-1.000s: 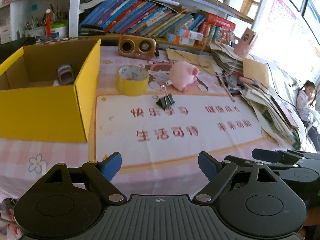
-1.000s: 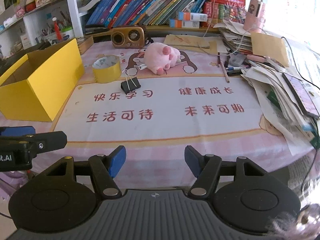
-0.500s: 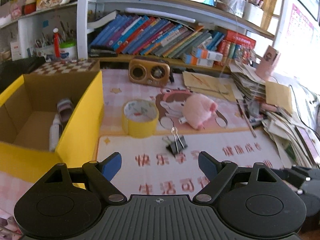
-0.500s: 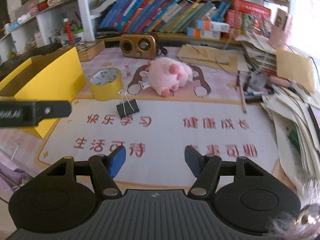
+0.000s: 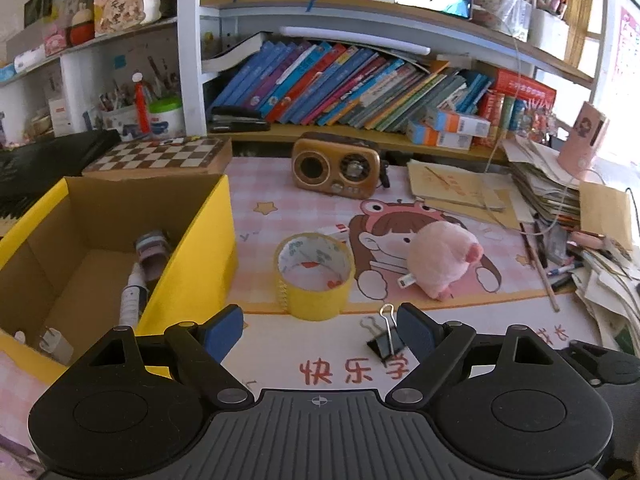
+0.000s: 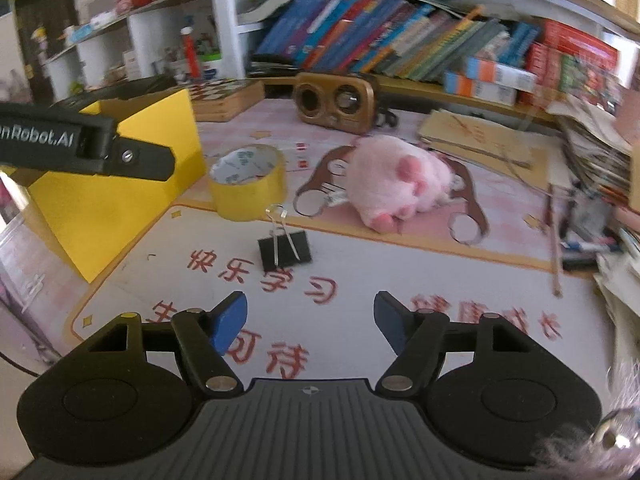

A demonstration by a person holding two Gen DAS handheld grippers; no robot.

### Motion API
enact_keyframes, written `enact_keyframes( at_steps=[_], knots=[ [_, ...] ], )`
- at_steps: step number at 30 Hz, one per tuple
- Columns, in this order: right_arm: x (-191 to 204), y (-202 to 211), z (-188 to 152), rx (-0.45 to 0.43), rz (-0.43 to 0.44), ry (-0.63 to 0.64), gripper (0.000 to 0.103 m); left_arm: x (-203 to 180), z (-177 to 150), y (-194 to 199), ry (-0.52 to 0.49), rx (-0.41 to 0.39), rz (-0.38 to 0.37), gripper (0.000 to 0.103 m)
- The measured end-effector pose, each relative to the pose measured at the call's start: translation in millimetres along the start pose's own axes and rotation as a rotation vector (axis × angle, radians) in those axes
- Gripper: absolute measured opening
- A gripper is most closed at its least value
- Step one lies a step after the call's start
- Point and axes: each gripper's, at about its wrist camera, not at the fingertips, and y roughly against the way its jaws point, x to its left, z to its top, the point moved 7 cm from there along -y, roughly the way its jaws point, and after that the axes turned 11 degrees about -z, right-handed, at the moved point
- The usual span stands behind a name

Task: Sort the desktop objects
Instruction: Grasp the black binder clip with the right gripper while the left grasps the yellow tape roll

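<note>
Hovering above the pink-checked bench (image 5: 272,184), the left tongs (image 5: 320,330) stand wide with nothing between the blue pads; beyond them sits a roll of yellow tape (image 5: 315,276), upright on its edge-ring, hollow core facing up, inner liner white with small printed marks. Just right of that, near the right pad, a black binder clip (image 5: 385,342) rests on the mat with one wire handle raised. Right tongs (image 6: 310,322) are opening, empty, and point toward the same clip (image 6: 285,250), which from this side shows a glossy black body and silver loops tipped toward the tape (image 6: 249,182). A pink plush pig (image 6: 400,188) lies on its side behind the clip, snout and feet toward the right camera, a white tag (image 5: 407,280) showing at its near end. Left of the tape stands an open yellow box (image 5: 192,248), brown cardboard inside, holding a white tube (image 5: 130,300) and a small grey roll (image 5: 152,246). A brown retro radio (image 5: 335,170) sits at the back by the bookshelf; stacked papers (image 5: 544,196) crowd the right edge.
</note>
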Motion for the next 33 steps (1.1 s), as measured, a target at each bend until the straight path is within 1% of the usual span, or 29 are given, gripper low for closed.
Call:
enact_keyframes(
  at_steps=[4, 8, 12, 19, 20, 22, 23, 25, 26, 27, 33],
  knots=[
    [9.7, -18.4, 9.3, -0.040, 0.032, 0.049, 0.071, -1.3, 9.0, -8.3, 0.000, -0.004, 0.002, 0.086],
    [21.5, -37.8, 16.7, -0.051, 0.045, 0.080, 0.070, -0.4, 16.5, -17.7, -0.007, 0.003, 0.016, 0.086],
    [29.3, -57.7, 19.1, -0.043, 0.050, 0.098, 0.068, -0.6, 21.9, -26.5, -0.012, 0.014, 0.026, 0.086],
    [31.9, -85.7, 21.3, -0.002, 0.072, 0.101, 0.065, 2.0, 24.6, -45.5, -0.011, 0.045, 0.028, 0.086],
    [33.0, -86.4, 22.1, -0.010, 0.073, 0.108, 0.062, 2.7, 25.0, -49.6, -0.008, 0.051, 0.028, 0.086],
    [34.3, -88.3, 23.9, -0.017, 0.076, 0.123, 0.051, 4.0, 25.4, -58.0, -0.001, 0.061, 0.031, 0.086],
    [34.1, -89.0, 24.7, -0.022, 0.079, 0.127, 0.039, 4.3, 25.8, -63.5, 0.000, 0.068, 0.031, 0.086],
    [31.7, -89.1, 26.3, -0.027, 0.094, 0.133, 0.037, 3.9, 26.0, -73.3, -0.004, 0.080, 0.031, 0.087],
    [29.4, -88.8, 26.1, -0.024, 0.095, 0.132, 0.037, 3.7, 25.9, -78.9, -0.008, 0.087, 0.031, 0.089],
    [25.8, -88.3, 25.9, -0.024, 0.093, 0.129, 0.037, 3.6, 25.7, -85.2, -0.014, 0.093, 0.035, 0.093],
    [3.8, -76.1, 28.5, -0.032, 0.064, 0.115, 0.037, 8.1, 23.9, -118.7, -0.038, 0.128, 0.081, 0.094]
  ],
)
